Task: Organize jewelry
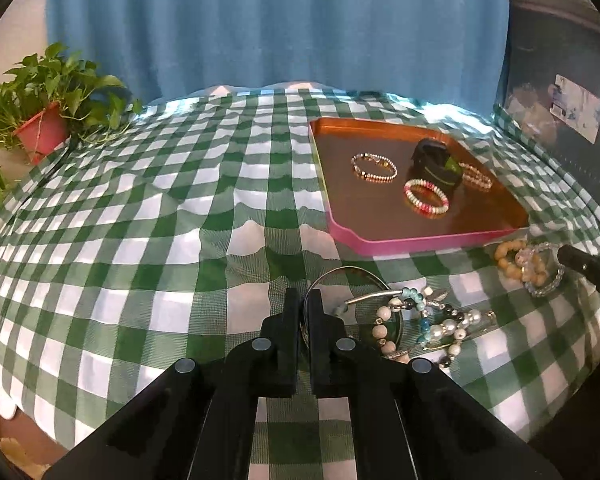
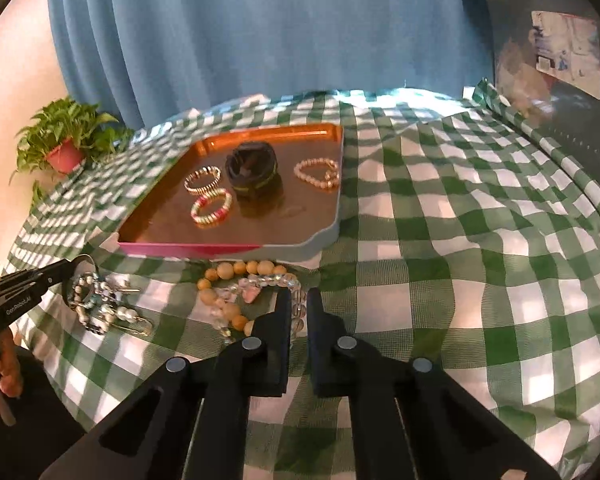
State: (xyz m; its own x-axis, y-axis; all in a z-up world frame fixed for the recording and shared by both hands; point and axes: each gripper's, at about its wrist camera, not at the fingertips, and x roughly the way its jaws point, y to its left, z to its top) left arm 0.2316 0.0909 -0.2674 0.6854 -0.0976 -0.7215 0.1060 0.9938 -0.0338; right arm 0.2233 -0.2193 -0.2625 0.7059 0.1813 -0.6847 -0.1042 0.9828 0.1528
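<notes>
My left gripper [image 1: 302, 294] is shut on a thin silver wire bangle [image 1: 352, 269], whose loop rises past the fingertips. A tangle of pearl, blue and black bead bracelets [image 1: 420, 320] lies just right of it. In the right wrist view my right gripper [image 2: 299, 294] is shut on a clear crystal bead bracelet [image 2: 276, 280], which overlaps a wooden bead bracelet [image 2: 236, 270]. A pink-rimmed tray [image 1: 420, 242] behind holds a gold bracelet [image 1: 374, 166], a pink-and-white one [image 1: 426, 197], a black band [image 1: 436, 160] and a pale bead bracelet [image 1: 476, 176].
A green-and-white checked cloth [image 1: 160, 240] covers the table. A potted plant [image 1: 44, 128] stands at the far left corner. Blue curtain [image 1: 280, 20] hangs behind, and a dark panel [image 1: 560, 112] rises at the right. A person's hand [image 2: 0, 364] grips the left tool.
</notes>
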